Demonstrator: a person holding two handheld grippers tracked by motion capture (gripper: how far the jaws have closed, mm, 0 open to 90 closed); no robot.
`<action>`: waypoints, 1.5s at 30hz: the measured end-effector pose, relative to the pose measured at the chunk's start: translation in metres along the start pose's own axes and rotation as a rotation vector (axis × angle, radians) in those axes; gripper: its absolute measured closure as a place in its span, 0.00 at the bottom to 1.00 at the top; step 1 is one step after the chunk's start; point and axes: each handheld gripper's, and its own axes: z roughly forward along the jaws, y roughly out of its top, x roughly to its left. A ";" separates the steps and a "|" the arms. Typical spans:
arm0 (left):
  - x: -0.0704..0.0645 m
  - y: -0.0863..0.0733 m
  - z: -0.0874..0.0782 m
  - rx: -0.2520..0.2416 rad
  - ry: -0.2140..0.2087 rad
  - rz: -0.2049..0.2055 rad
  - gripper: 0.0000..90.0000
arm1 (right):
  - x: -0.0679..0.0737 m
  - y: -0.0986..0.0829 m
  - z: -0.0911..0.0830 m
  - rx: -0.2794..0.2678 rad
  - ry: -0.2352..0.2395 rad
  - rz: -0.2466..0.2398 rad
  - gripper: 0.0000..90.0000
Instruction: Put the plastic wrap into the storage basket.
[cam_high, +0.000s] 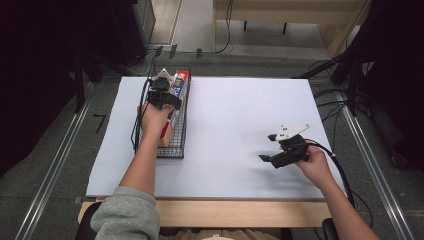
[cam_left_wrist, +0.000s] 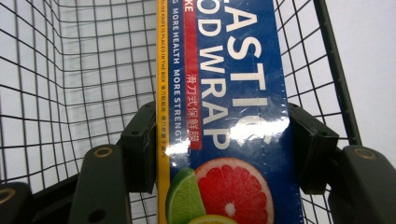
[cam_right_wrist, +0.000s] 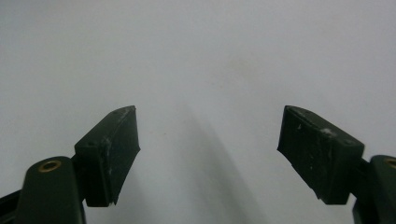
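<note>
Wrap box (cam_left_wrist: 224, 116) sits clamped between left tool (cam_left_wrist: 224, 149) jaws; right tool (cam_right_wrist: 208, 154) wide.

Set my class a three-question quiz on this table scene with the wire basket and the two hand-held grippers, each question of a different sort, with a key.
1. True or false: the left gripper is shut on the plastic wrap box.
2. Multiple choice: where is the plastic wrap box? A) on the bare white table top B) in the wire basket C) between the right gripper's pads.
3. Fill in: the right gripper is held over the white table top with its jaws ____.

Key: 1 true, its pads press both long sides of the box. 2 B. 3 open, with nothing between them.
</note>
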 end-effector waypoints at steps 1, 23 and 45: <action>0.000 0.000 0.001 0.010 -0.003 0.004 0.42 | 0.000 0.000 0.000 0.001 -0.002 -0.002 0.23; -0.003 -0.005 0.000 0.013 -0.036 0.024 0.39 | 0.002 -0.003 -0.004 -0.009 0.004 0.010 0.23; -0.019 -0.046 -0.069 -0.074 -0.232 0.278 0.24 | 0.004 -0.003 -0.004 0.001 0.014 0.017 0.23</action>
